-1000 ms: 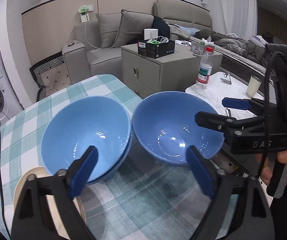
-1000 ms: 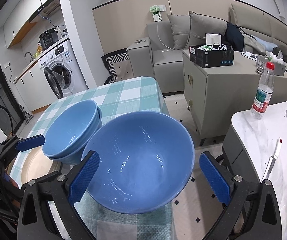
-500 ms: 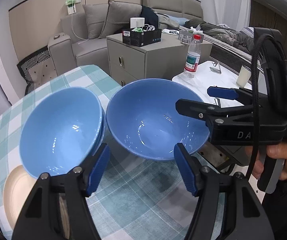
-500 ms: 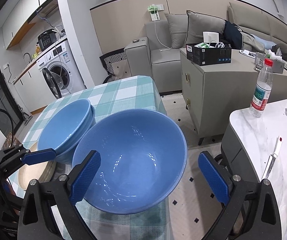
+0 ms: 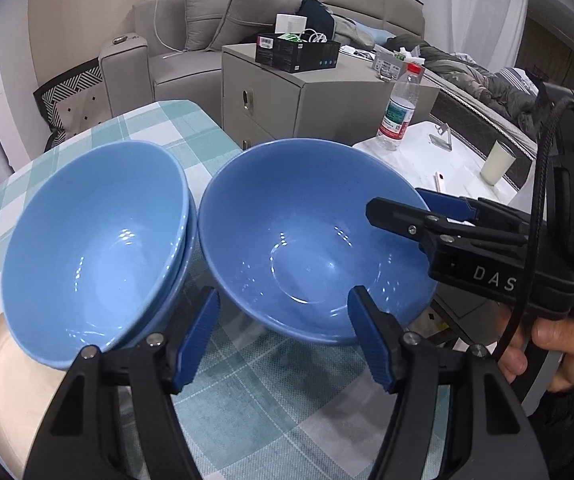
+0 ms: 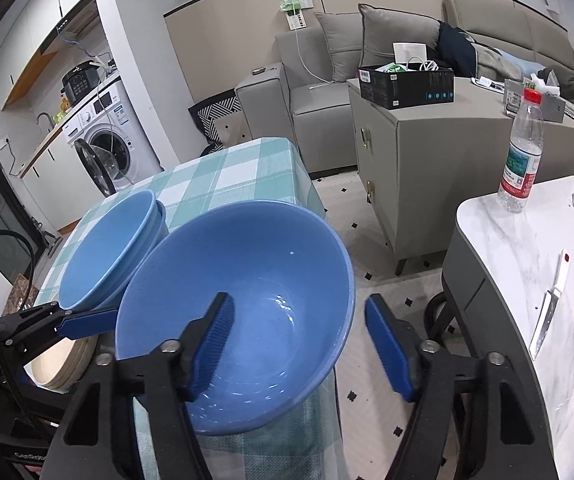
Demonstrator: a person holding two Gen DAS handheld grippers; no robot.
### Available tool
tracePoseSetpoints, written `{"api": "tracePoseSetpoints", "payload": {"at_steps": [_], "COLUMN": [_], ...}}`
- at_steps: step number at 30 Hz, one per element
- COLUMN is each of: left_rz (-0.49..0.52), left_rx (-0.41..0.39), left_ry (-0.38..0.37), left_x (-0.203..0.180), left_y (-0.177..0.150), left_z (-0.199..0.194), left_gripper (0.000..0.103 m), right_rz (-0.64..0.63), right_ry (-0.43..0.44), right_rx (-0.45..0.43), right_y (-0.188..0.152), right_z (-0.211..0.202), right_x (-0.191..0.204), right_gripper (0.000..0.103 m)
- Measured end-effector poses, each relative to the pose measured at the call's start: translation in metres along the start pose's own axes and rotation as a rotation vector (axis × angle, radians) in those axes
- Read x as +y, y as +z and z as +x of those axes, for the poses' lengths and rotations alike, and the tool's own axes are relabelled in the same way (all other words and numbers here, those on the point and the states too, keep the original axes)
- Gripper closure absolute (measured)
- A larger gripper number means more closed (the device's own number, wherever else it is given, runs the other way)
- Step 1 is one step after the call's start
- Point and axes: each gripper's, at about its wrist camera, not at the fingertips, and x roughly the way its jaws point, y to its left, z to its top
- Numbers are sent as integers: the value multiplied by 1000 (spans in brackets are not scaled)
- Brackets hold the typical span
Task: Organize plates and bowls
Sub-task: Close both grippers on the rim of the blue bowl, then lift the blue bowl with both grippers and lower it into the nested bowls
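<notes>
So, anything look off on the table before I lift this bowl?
Yes: the single blue bowl sits at the tablecloth's edge, its rim overhanging the floor. The stacked bowls lean tilted, resting partly on the cream plate.

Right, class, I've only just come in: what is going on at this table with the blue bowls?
A person holds a gripper in each hand over a checked tablecloth. The right gripper straddles the rim of a single blue bowl, one finger inside and one outside; its jaws have just been closing, but the pads do not yet pinch the rim. The left gripper sits low at that bowl's near side, jaws also narrowing, gripping nothing. Beside it two blue bowls sit nested, with cream plates next to them.
</notes>
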Motion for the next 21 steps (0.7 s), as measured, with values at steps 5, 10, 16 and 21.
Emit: {"api": "tracePoseSetpoints", "payload": {"at_steps": [5,10,16,21], "left_rz": [-18,-25,-15,7], "left_rx": [-6,-13,-17,-24], "left_ry": [1,16,30,53], "left_x": [4,8,9,6], "left_y": [2,3,2,1], "left_z": [2,3,2,0], "left_gripper": [43,49,58,59], "right_rz": [13,14,10,0], "right_ry": [-4,-5,-22,-38], "right_rx": [3,-4,-7,-10], "right_y": [-1,-1,-1,0], "right_z": [4,5,4,3], "right_x": [-2,-2,-2,-2], "right_gripper": [52,55,59,60]}}
